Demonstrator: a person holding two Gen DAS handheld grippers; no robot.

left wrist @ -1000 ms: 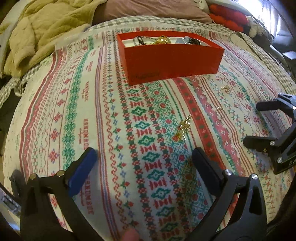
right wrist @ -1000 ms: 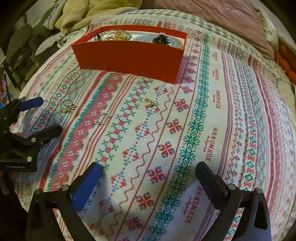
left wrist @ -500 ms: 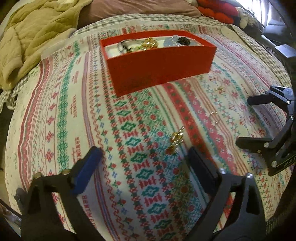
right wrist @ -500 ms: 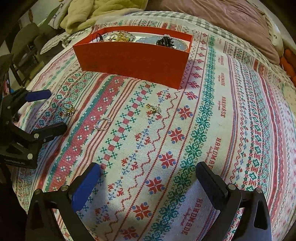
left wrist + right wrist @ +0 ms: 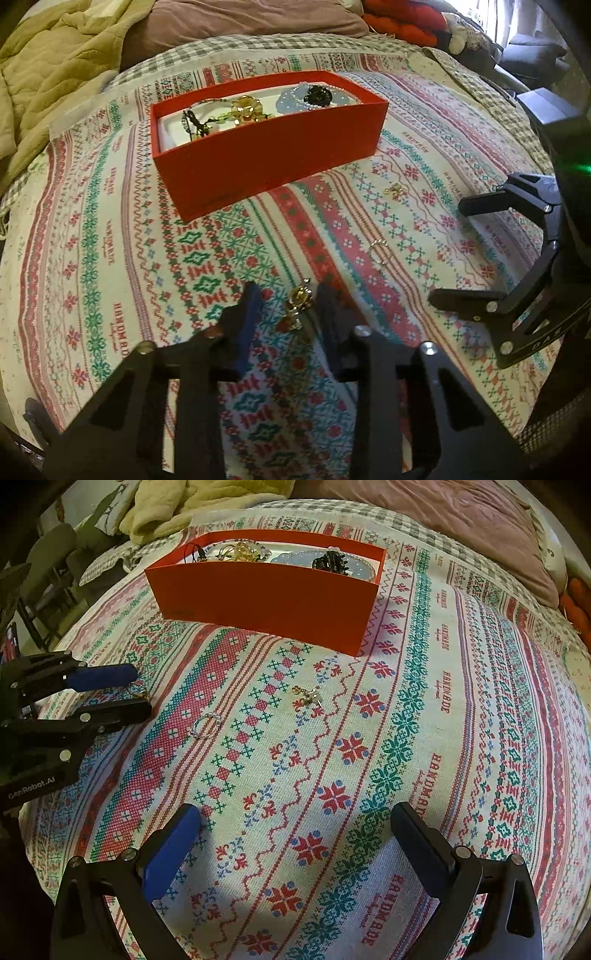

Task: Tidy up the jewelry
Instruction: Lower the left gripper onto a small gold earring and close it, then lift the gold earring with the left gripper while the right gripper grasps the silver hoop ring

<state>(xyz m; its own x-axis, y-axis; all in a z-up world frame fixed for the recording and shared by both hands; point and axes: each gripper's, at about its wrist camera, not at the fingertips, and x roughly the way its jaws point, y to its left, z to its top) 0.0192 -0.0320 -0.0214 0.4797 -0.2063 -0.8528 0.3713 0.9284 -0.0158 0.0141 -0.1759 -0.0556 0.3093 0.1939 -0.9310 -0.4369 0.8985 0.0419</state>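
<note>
Since a second ago the left gripper [image 5: 289, 314] has narrowed around the gold earring [image 5: 298, 303], fingers bracketing it on the blanket [image 5: 110, 258], not yet clenched. Ahead sits the red box [image 5: 266, 147], its destination. Right gripper [image 5: 295, 849] hangs released, waiting.

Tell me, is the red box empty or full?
Partly full. The red box has no lid, and gold jewelry and a dark piece lie inside.

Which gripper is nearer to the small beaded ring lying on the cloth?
The left gripper: it sits just beside the beaded ring, around a gold earring. The right gripper hovers farther back.
</note>
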